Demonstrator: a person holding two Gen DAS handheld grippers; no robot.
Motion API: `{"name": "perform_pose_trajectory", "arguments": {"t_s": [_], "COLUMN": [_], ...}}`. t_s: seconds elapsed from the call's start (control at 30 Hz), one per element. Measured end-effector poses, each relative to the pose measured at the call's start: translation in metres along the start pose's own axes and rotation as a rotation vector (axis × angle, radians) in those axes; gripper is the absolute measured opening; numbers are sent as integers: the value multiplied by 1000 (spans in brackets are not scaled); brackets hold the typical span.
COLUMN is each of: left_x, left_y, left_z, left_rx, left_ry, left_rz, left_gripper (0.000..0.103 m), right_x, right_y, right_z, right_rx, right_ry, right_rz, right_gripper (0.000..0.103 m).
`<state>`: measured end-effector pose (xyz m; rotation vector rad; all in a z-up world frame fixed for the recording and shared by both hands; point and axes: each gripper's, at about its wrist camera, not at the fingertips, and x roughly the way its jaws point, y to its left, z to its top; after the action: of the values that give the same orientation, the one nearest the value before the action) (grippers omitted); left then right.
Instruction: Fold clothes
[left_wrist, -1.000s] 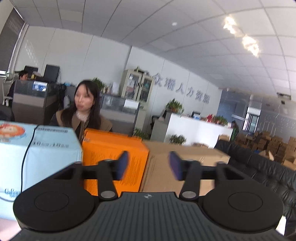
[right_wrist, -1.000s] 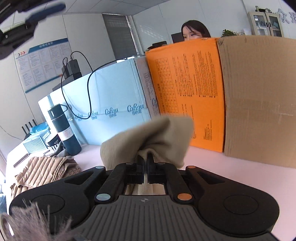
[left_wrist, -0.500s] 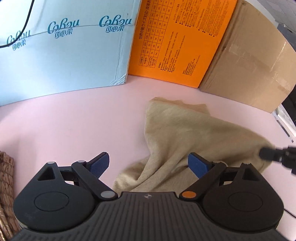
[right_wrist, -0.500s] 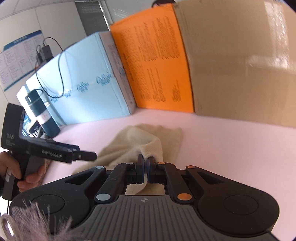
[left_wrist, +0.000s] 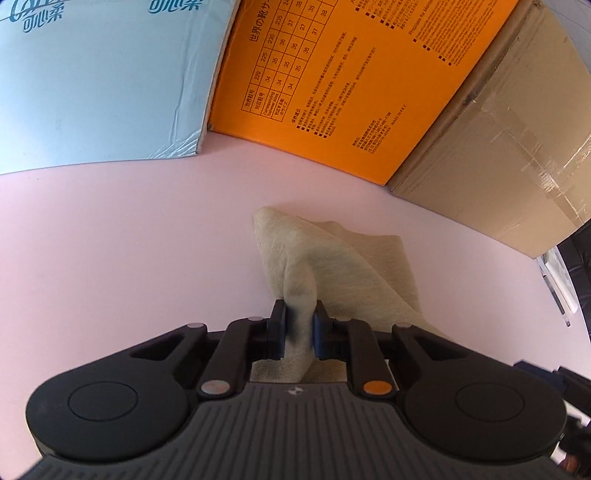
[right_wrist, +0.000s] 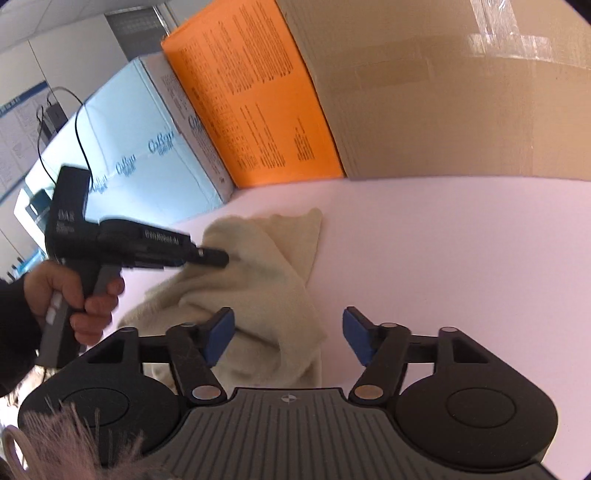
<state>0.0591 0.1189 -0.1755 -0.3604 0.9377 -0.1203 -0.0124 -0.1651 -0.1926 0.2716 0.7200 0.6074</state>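
- Cloth (left_wrist: 332, 258), beige knit, lay crumpled on the pink counter (left_wrist: 110, 240), near the middle, well short of the boxes at the far edge.
- Left gripper (left_wrist: 298, 334): fingers had just been closing and were clamped on a raised fold of the cloth; fabric was pinched between the blue pads (left_wrist: 280, 332). From that pinch the cloth ran away to the far right in a ridge.
- In the right view the left gripper (right_wrist: 212, 257) came in from the left, its tip buried in the upper left part of the cloth (right_wrist: 258, 280). A hand (right_wrist: 79, 295) held its grip.
- Right gripper (right_wrist: 288, 341): fingers had just been opening and stood apart, gripping nothing. The cloth's near lobe lay between them, closer to the left pad (right_wrist: 219, 334); whether it brushed that pad I cannot tell. The right pad stood over bare counter (right_wrist: 461, 258).
- Key relation: the bulk lay left of and beyond the right fingers, long axis running roughly near to far. The left gripper alone had hold, so any lift or spread would likely hinge on its pinch; the right would probably need to shift left for a second edge.
- Containers: blue box (left_wrist: 92, 81), orange box (left_wrist: 332, 85), brown carton (left_wrist: 517, 147) stood side by side along the far edge, all closed; contents not visible. Nothing lay in any of them that I could see.
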Motion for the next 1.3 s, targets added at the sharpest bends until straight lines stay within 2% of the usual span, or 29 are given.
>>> {"name": "perform_pose_trajectory", "arguments": {"t_s": [0.03,0.1,0.17,0.2,0.23,0.3,0.33,0.37,0.4,0.43,0.47,0.53,0.6,0.63,0.8,0.87,0.93,1.0,1.1,1.17,1.3], "left_x": [-1,-2,-6,-8,-9,-9,-9,-10,-11,-10,-10,-11,-26,-35,-118,-154,-185,-211,-232,-231,-214], "left_y": [2,6,11,13,14,11,9,6,3,1,-3,-10,-15,-19,-48,-59,-65,-65,-57,-53,-43], "left_z": [0,0,0,0,0,-2,-3,-4,-5,-5,-4,-2,10,17,60,68,67,57,32,6,-63], "left_rx": [-4,-26,-48,-53,-51,-21,-2,16,34,50,59,77,77,78,120,152,180,195,208,244,307], "left_ry": [-1,-13,-40,-47,-42,-39,-42,-46,-49,-38,-37,-41,-98,-131,-417,-515,-580,-615,-586,-495,-237], "left_rz": [3,27,49,56,55,52,52,50,41,36,35,30,5,-9,-144,-198,-242,-275,-320,-336,-311], "left_gripper": [13,32,68,75,81,81,79,67,50,12,7,7,7,7,7,7,7,7,7,8,10], "right_x": [5,19,36,45,54,76,84,91,95,98,100,97,90,83,26,-1,-26,-47,-74,-86,-101], "right_y": [0,-2,-2,0,1,2,2,2,3,5,9,17,21,23,40,50,58,62,61,56,38], "right_z": [7,18,27,29,31,31,31,30,29,26,25,25,32,41,103,122,130,127,109,90,28], "right_rx": [8,3,-16,-36,-58,-88,-90,-88,-86,-94,-112,-141,-153,-149,-133,-148,-169,-180,-186,-193,-148], "right_ry": [-9,-11,0,15,36,86,104,119,137,164,189,194,172,128,-160,-259,-322,-347,-340,-291,-100], "right_rz": [2,3,-5,-18,-29,-51,-52,-44,-30,-1,20,41,60,70,152,191,225,241,253,245,209], "right_gripper": [70,76,76,76,76,76,76,71,54,36,7,8,8,8,8,8,8,8,8,8,11]}}
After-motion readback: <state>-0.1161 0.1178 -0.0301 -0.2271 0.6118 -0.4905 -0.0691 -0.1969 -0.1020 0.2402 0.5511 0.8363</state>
